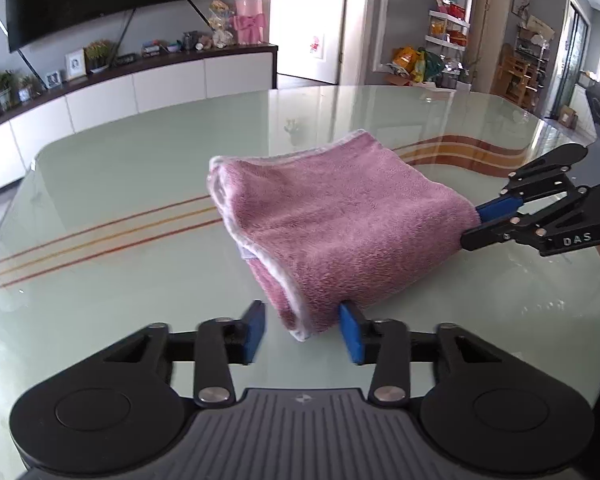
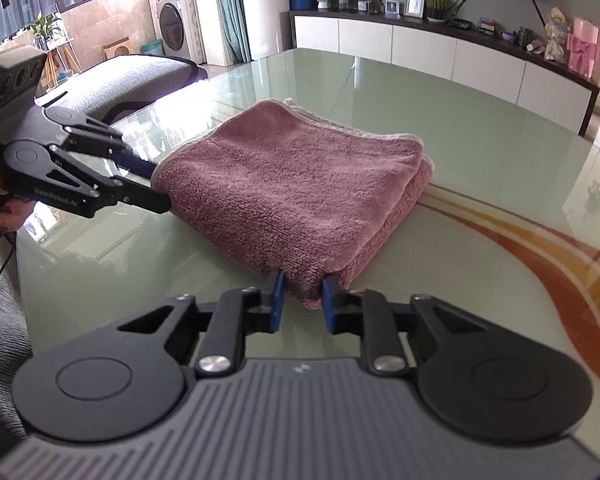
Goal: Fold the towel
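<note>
left gripper: jaws apart, straddling near corner of pink towel, not clamped | towel: folded, flat on glass table | right gripper: jaws clamped on folded edge

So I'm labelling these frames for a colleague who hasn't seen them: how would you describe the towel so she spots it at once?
Start at the pale green glass table with orange stripes that fills both views. Near its middle lies the towel, a pink terry bundle folded into a thick pad with pale trimmed edges. It is the only soft thing on the glass, with the left claw and right claw each at a corner.
</note>
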A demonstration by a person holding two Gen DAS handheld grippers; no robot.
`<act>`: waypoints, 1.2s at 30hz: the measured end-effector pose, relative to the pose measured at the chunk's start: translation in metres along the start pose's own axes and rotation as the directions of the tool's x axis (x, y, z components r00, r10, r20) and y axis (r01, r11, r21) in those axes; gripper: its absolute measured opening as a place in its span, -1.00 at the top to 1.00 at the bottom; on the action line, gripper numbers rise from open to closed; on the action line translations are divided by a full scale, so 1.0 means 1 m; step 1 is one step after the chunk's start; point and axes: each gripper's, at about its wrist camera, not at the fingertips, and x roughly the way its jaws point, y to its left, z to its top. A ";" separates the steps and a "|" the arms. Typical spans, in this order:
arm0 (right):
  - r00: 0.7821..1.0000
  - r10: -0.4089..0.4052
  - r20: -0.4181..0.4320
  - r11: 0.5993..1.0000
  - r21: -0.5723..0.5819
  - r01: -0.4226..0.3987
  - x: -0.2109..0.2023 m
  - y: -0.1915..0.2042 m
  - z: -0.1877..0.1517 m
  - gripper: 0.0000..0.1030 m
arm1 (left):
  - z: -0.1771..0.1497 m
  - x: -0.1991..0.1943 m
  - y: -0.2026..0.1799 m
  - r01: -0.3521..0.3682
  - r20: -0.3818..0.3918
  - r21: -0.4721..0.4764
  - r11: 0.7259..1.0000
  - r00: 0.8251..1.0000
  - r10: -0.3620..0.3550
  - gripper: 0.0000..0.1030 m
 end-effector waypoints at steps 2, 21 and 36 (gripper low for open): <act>1.000 0.000 -0.001 1.000 0.001 0.000 -0.003 0.000 -0.001 0.72 | -0.001 -0.001 -0.004 -0.009 -0.007 0.022 1.000 1.000 0.009 0.54; 0.998 0.016 -0.058 1.000 -0.026 -0.017 -0.039 0.012 -0.028 0.70 | -0.034 -0.031 -0.039 0.081 -0.064 0.089 0.993 0.995 -0.076 0.61; 0.997 0.074 0.017 0.981 -0.179 -0.070 -0.056 0.035 -0.007 0.13 | -0.017 -0.062 -0.061 0.052 0.007 0.345 0.937 0.998 -0.058 0.04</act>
